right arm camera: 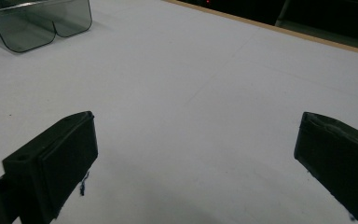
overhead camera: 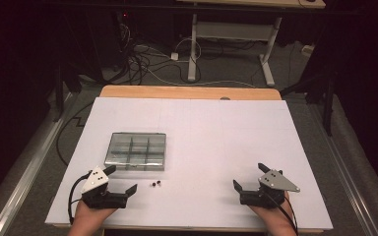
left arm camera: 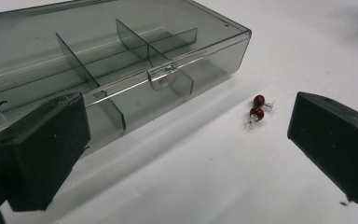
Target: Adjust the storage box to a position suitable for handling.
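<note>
Two little red beads point(left arm camera: 257, 107) lie side by side on the white table point(overhead camera: 216, 147), each with a tiny shiny bit sticking out. They sit in front of the left gripper point(overhead camera: 123, 179), out past its jaw tips and closer to its right jaw than to its left one. Nothing is touching them. The jaws of that gripper are spread wide apart and hold nothing.

Just beyond the left jaw sits a see-through grey box point(left arm camera: 112, 65) with its lid down. Thin walls inside cut it into small rooms, and a small clear clasp sits on the front side that faces the gripper. The left jaw's tip is very near the box's front wall, but I cannot tell if they touch. The beads lie just beside the box, near its clasp end.

Over on the other side, well apart from the beads, the right gripper point(overhead camera: 248, 177) rests low over the table. Its jaws are spread wide too, with only bare white table between them. In the right gripper view, a corner of the box shows far off past its left jaw.

A person's hand point(overhead camera: 91, 219) holds the left gripper from behind.
</note>
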